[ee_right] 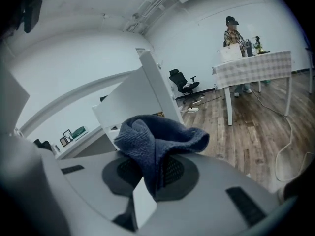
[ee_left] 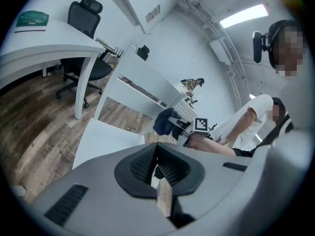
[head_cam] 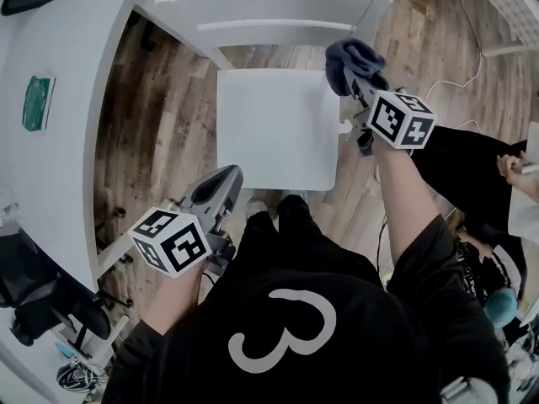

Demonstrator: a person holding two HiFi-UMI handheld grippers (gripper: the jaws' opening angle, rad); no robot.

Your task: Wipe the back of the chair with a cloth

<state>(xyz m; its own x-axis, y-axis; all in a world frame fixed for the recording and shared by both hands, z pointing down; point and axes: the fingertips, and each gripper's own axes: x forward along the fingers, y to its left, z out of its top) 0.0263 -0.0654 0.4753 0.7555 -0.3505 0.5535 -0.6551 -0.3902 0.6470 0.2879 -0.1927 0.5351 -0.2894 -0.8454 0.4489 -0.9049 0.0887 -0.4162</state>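
Note:
A white chair (head_cam: 274, 124) stands in front of me, its slatted back (head_cam: 269, 11) at the top of the head view. My right gripper (head_cam: 349, 66) is shut on a dark blue cloth (head_cam: 354, 55) and hovers over the seat's right edge, just short of the back's right post (head_cam: 373, 7). The cloth (ee_right: 157, 139) bunches up out of the shut jaws in the right gripper view, with the chair back (ee_right: 133, 100) behind it. Low by the seat's front left corner, my left gripper (head_cam: 221, 183) is shut and empty. The left gripper view shows the seat (ee_left: 106, 139) and the cloth (ee_left: 165, 122).
A white desk (head_cam: 59, 108) runs along the left with a green book (head_cam: 37, 102) on it. A black office chair (ee_left: 83, 38) stands beyond the desk. Another person (head_cam: 505, 183) sits close on the right. A table with a checked cover (ee_right: 253, 68) stands farther off, cables on the wooden floor.

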